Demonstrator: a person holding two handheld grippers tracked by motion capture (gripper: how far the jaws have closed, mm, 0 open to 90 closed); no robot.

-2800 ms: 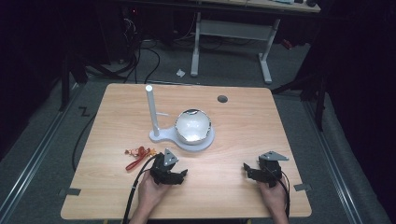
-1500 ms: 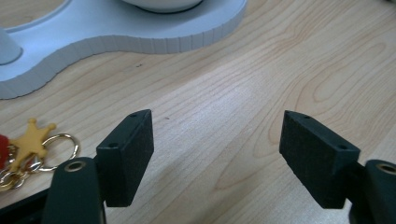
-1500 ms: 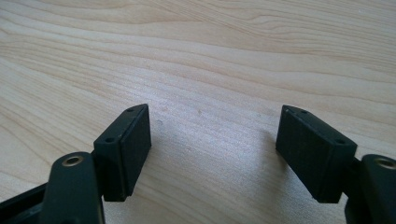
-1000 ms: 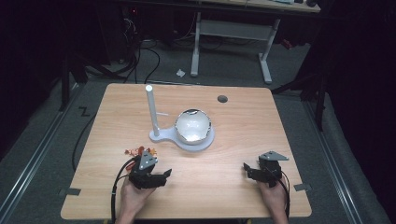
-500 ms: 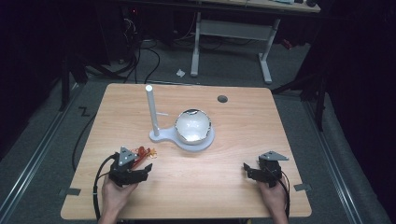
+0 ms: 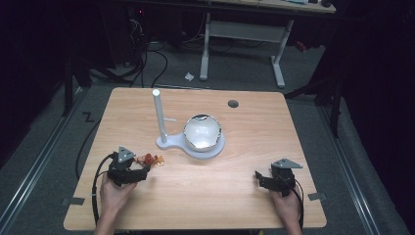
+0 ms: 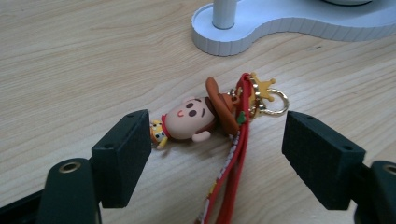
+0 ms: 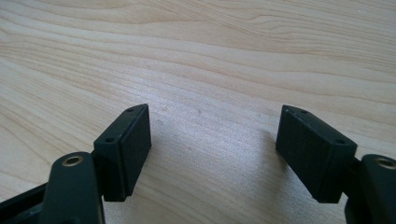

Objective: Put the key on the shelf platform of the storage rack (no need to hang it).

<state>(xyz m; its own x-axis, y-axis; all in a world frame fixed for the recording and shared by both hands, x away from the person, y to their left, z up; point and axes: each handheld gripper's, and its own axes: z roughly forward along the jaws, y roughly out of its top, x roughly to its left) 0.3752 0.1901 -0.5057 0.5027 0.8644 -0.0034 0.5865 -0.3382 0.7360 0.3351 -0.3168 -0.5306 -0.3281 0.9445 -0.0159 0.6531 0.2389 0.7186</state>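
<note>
Keychain figure [image 7: 191, 122] lies flat on the wooden surface [image 6: 244, 127], near the front-left part, btwn the jaws of the left tool [image 7: 217, 149]. It's a small round-faced cowboy charm w/ brown hat [image 7: 219, 105], red strap [image 7: 236, 163] running back toward the camera, gold crown charm [image 7: 262, 87] and a gold ring [image 7: 273, 101] at the hat end. In the left gripper view the figure's feet end sits just beside the left-hand jaw pad, maybe touching, can't tell for sure; the other jaw stands apart from the ring. Left tool is released, jaws spread wide around the figure, gripping nothing.

In the high view the left tool [image 6: 134, 169] is low over the surface w/ the person's left hand [image 6: 115, 193] behind it, orange-red keychain [image 6: 150, 159] at its tip. White stand [image 6: 195, 144] is near, up and to the right of the keychain: flat base, upright post [image 6: 158, 115] w/ a thin side peg, and a shiny round bowl [image 6: 202, 131] on the wider end of the base. Base edge & post foot show at the top of the left gripper view.

Right tool [image 6: 266, 180] is at the front-right, well apart from everything else, right hand [image 6: 286, 205] behind it. Right gripper view: jaws spread, released, bare wood btwn them. Small dark round hole [image 6: 233, 104] in the surface near the far edge.
</note>
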